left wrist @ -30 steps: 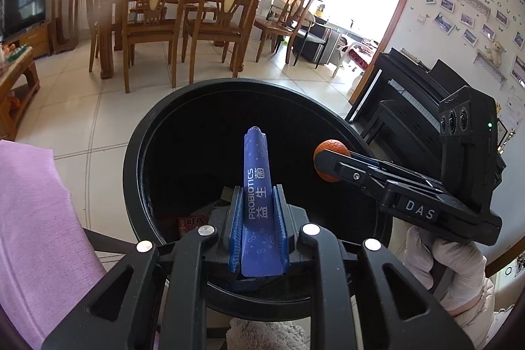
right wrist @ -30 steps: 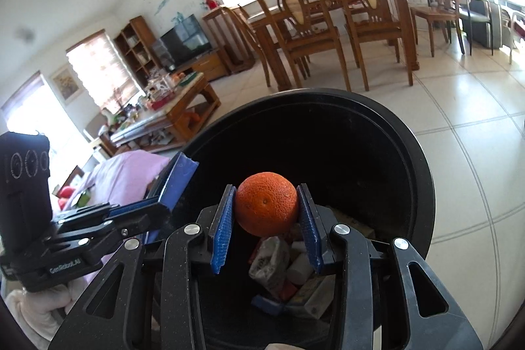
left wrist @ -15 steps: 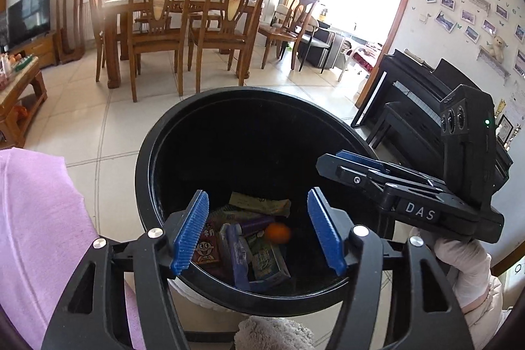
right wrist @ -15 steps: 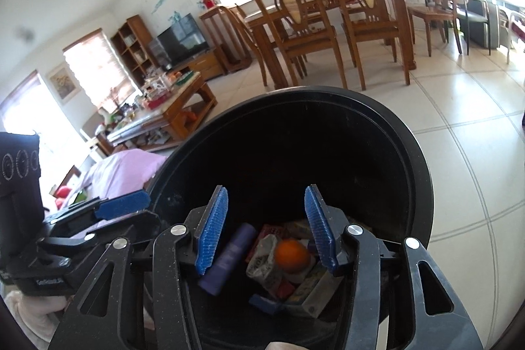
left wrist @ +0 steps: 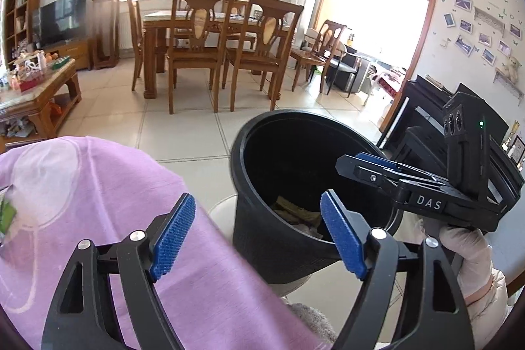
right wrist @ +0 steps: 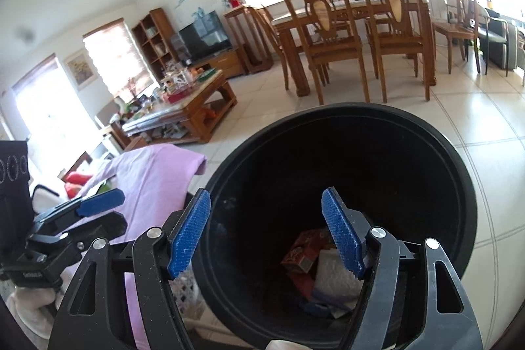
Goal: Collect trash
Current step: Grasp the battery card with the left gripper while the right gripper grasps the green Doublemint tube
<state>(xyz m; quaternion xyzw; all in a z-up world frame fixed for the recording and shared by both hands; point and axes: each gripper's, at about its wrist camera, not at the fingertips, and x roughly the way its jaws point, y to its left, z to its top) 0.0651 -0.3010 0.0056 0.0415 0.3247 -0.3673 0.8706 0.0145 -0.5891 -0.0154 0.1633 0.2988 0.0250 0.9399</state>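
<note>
A round black trash bin [left wrist: 262,218] [right wrist: 426,153] stands on the tiled floor, with wrappers and small boxes [right wrist: 311,258] at its bottom. My left gripper [left wrist: 259,238] hangs over the bin's left wall and the purple cloth [left wrist: 98,186]; its jaws are opening, with nothing between the blue pads. My right gripper [right wrist: 265,235] is above the bin's near left rim, jaws also opening and empty. It appears from the side [left wrist: 370,166] in the left wrist view, held by a gloved hand [left wrist: 466,245]. The orange and the blue sachet are not visible.
The purple cloth [right wrist: 154,173] covers furniture left of the bin. A cluttered wooden coffee table [right wrist: 183,107] stands beyond it. A dining table with wooden chairs [left wrist: 210,51] is farther back. A black piano [left wrist: 423,120] stands to the right. Pale floor tiles [right wrist: 475,120] surround the bin.
Both grippers let go: the blue sachet and the orange dropped into the bin. The jaws have spread wide. Both hands have pulled back and up, the left one swinging left over the cloth.
</note>
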